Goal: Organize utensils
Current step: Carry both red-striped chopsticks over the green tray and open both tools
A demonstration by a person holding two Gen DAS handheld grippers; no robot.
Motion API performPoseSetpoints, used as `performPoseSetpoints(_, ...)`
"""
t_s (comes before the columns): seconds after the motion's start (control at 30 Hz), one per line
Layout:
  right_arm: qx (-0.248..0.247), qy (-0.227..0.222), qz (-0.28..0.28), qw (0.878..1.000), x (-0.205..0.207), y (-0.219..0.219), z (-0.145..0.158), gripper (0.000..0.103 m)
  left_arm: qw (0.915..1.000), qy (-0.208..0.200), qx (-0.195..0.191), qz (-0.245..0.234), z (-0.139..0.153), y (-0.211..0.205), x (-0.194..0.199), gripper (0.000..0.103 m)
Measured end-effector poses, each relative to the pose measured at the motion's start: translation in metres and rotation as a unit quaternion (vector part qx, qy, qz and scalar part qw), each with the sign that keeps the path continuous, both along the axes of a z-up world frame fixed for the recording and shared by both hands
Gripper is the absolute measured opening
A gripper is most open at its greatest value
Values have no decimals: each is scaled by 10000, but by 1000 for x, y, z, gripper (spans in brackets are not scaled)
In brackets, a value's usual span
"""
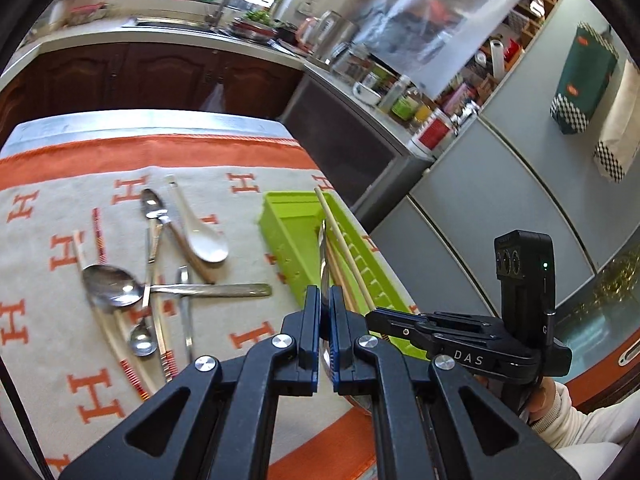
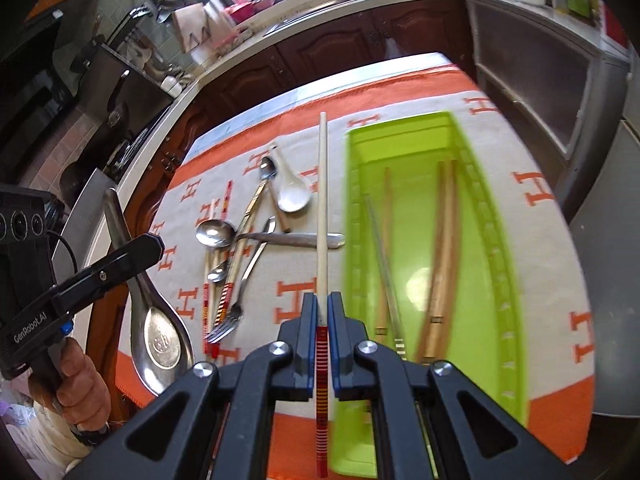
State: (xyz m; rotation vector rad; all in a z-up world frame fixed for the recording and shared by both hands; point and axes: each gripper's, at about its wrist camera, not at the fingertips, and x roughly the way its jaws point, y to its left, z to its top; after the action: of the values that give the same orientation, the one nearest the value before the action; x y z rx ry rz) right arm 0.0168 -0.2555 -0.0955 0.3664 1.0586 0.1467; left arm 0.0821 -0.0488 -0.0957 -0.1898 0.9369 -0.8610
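Right gripper [image 2: 323,308] clamping chopstick [image 2: 322,200], left gripper [image 1: 325,300] pinching steel spoon [image 2: 158,332], bowl hidden.

Left gripper [image 1: 325,300] clamped on metal spoon [image 1: 322,248] edge-on. Green tray [image 1: 288,232] at 1 o'clock. Loose cutlery pile [image 1: 160,264] at 10 o'clock on cloth [image 1: 52,208].

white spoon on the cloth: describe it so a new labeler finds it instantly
Start at the green tray on the orange-and-cream cloth. Left of it lies a heap of cutlery; the white ceramic soup spoon sits at its far end. It is the only white, non-metal spoon there.
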Motion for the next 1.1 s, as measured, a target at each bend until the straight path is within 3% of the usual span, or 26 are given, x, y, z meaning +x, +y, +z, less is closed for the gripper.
performPoseSetpoints(0.33, -413, 152, -324, 9985, 3, -55, -23, 5, 9937, 253, 761, -787, -32, -95, 5, 2)
performPoseSetpoints(0.6, -507, 392, -294, 9975, 15, -57, -42, 6, 9861, 419, 1358, -866, -63, -125, 9, 2)
performPoseSetpoints(0.8, -344, 349, -326, 9983, 14, -60, -39, 6, 9886, 470, 1302, -588, -62, -118, 14, 22)
performPoseSetpoints(0.97, -214, 246, -366, 9988, 9, -60, -31, 6, 9912, 262, 1258, -327, -46, -107, 13, 38)
performPoseSetpoints(1.1, -186, 214, -332, 9990, 7, -56, -27, 6, 9925, 162, 1206, -75, -34, -90, 14, 40)
